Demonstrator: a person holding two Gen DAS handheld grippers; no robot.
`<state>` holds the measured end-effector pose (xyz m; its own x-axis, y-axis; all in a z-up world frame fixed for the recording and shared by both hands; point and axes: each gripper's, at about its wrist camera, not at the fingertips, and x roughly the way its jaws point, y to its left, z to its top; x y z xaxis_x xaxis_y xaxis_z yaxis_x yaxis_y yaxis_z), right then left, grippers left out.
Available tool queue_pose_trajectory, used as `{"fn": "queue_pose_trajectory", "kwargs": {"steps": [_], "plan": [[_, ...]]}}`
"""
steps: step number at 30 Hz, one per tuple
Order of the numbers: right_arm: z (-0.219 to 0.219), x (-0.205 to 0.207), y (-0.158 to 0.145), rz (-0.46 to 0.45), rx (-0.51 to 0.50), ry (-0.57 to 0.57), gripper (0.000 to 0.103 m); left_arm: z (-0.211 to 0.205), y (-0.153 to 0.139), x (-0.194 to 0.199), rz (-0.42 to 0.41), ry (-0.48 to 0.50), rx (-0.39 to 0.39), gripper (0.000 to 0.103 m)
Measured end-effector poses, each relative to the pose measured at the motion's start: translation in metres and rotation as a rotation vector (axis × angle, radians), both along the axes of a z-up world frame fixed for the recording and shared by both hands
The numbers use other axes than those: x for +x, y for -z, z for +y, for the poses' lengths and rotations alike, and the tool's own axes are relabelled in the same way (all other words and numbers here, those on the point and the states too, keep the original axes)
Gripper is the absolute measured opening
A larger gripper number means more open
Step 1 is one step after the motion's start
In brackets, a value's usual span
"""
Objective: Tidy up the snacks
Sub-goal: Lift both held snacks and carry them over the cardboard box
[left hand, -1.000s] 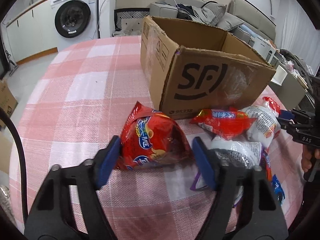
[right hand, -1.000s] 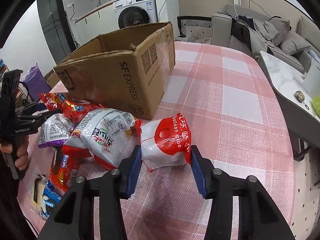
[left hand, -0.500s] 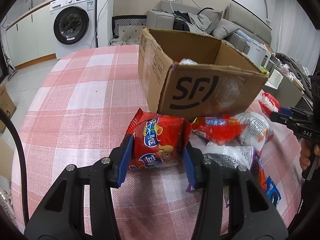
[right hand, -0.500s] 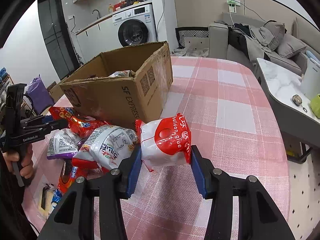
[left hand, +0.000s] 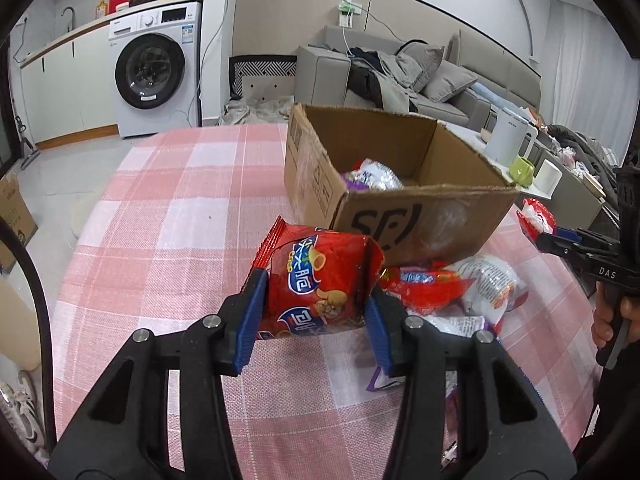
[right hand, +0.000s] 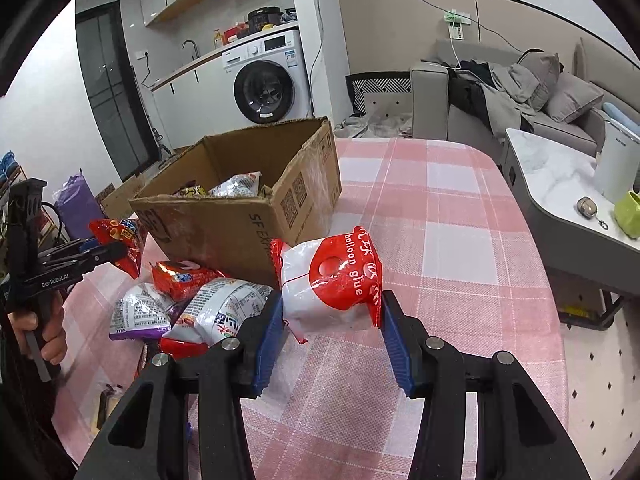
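Left wrist view shows the left hand-held gripper (left hand: 316, 312) clamped on a red snack bag (left hand: 318, 284), its blue pads pressing the two side faces so the foil bulges between them. The bag hangs above the pink checked tabletop (left hand: 168, 240), just short of the open cardboard box (left hand: 420, 216), which already holds a few packets. In the right wrist view the right hand-held gripper (right hand: 330, 326) is closed on a white-and-red packet (right hand: 330, 282) marked "balloon glue", also held off the tabletop and near the box's corner.

Both packs look light, air-puffed and soft; the film is glossy and probably slippery, and the contents (likely crisp pieces) could crush under a hard squeeze. Holding across the middle of the body, as now, seems sound: enough bite to stop sliding, with the crimped end seams left free. A loose pile of packets (right hand: 192, 300) lies against the box front, overlapping one another, so each should want a similar mid-body hold from a side that is not buried.
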<state>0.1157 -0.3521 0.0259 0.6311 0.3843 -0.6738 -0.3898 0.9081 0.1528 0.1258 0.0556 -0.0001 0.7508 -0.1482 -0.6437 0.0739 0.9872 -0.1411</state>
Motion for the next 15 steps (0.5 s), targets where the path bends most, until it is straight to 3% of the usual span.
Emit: {"fn": "queue_pose_trajectory", "kwargs": {"steps": [15], "plan": [[-0.007,-0.007,-0.034,-0.055,0.054,0.075,0.048,0.012,-0.057,-0.025,-0.123,-0.041,-0.022,0.044]]}}
